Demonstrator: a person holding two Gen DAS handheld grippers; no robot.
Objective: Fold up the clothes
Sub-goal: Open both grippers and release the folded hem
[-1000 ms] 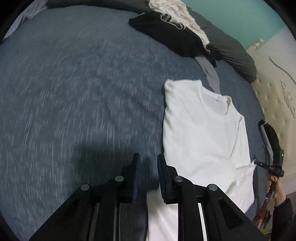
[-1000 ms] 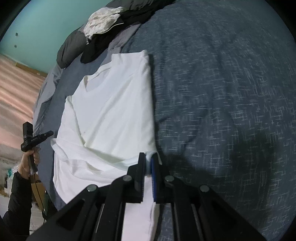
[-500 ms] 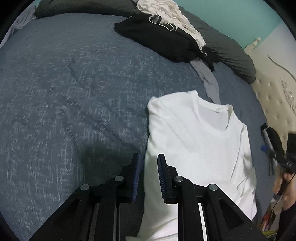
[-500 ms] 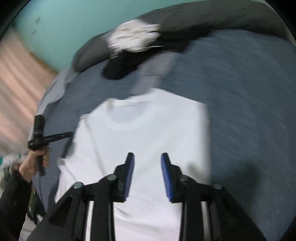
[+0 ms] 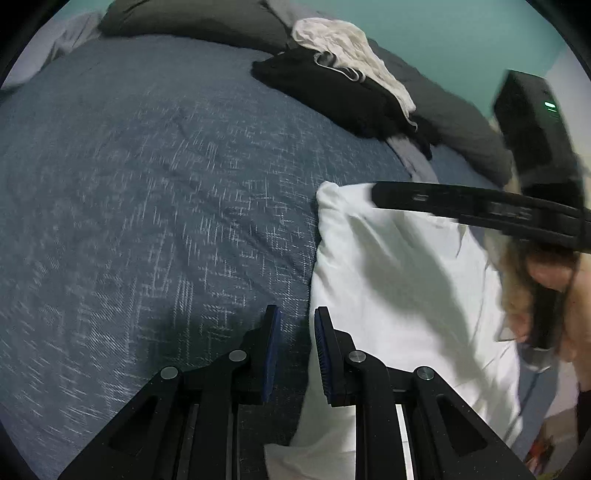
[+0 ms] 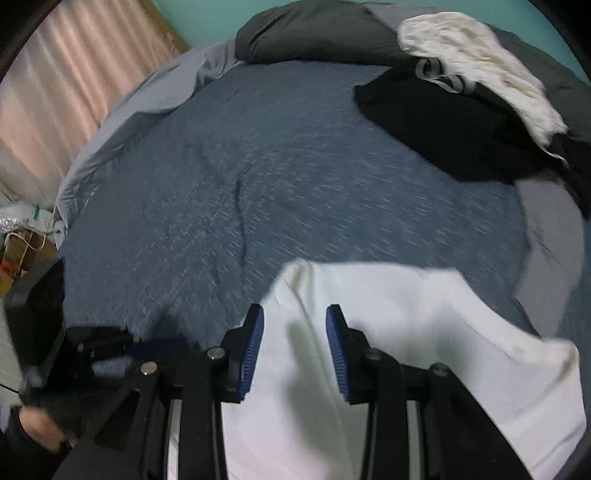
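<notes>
The white T-shirt (image 5: 399,295) lies flat on the blue-grey bedspread (image 5: 147,206), partly folded, its long axis running from the near edge of the bed up toward the pile of unfolded clothes (image 5: 343,81) by the dark pillows (image 5: 207,22). In the left wrist view the shirt's straight folded edge runs just right of the left gripper (image 5: 297,347), so the garment lies to that gripper's right, with one blue pad over bare bedspread and the other at the shirt's edge. Its jaws stand a little apart with nothing clamped between them.

The right gripper (image 6: 294,350) hangs directly over the shirt (image 6: 388,332), pointing down the middle of the cloth toward its far edge. Its jaws are parted wider than the left's, and white fabric shows in the gap below them but is not pinched. That view is smeared, so how near the pads are to the cloth is hard to judge.

The right gripper also crosses the left wrist view as a dark bar (image 5: 480,210) over the shirt's far end, with the person's hand (image 5: 546,273) behind it. The right hand is thus the nearer one to the cloth's middle and far end, and the left is better placed for the near left edge. The next fold probably turns on that edge.
</notes>
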